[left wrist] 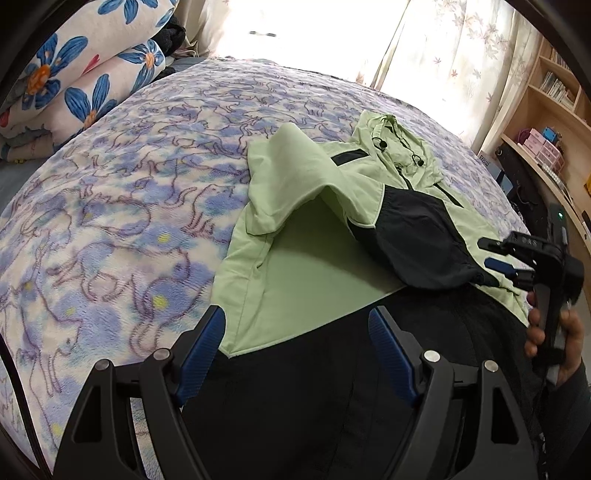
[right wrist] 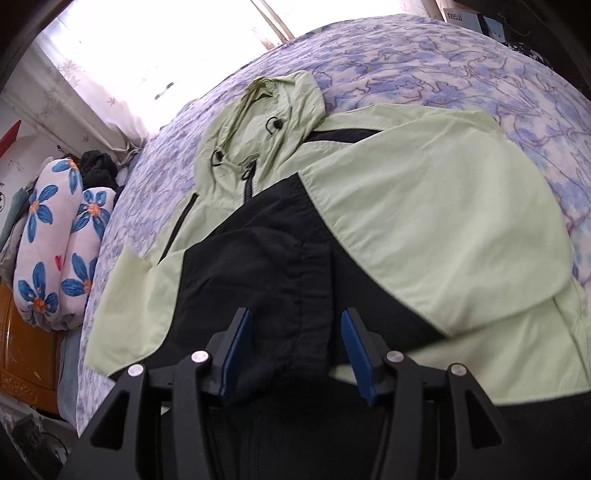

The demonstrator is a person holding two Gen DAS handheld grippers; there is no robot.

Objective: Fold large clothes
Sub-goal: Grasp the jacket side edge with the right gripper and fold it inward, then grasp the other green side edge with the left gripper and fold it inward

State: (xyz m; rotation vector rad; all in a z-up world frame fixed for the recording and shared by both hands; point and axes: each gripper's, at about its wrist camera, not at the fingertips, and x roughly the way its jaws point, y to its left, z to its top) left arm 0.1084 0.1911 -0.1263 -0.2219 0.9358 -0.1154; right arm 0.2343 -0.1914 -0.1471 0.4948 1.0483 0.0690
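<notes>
A light green hooded jacket (left wrist: 306, 254) with black panels lies on the bed, hood toward the window. It also shows in the right wrist view (right wrist: 436, 206). One green sleeve (left wrist: 284, 173) is folded over the body. A black sleeve cuff (right wrist: 306, 295) lies across the front. My left gripper (left wrist: 297, 332) is open and empty over the jacket's lower hem. My right gripper (right wrist: 297, 332) is open, its fingers on either side of the black cuff; it also appears in the left wrist view (left wrist: 502, 258), held by a hand.
The bed has a purple patterned fleece blanket (left wrist: 122, 221). Rolled flowered quilts (left wrist: 74, 74) lie at the bed's far left. A wooden bookshelf and desk (left wrist: 546, 122) stand at the right. A curtained window (left wrist: 314, 29) is behind the bed.
</notes>
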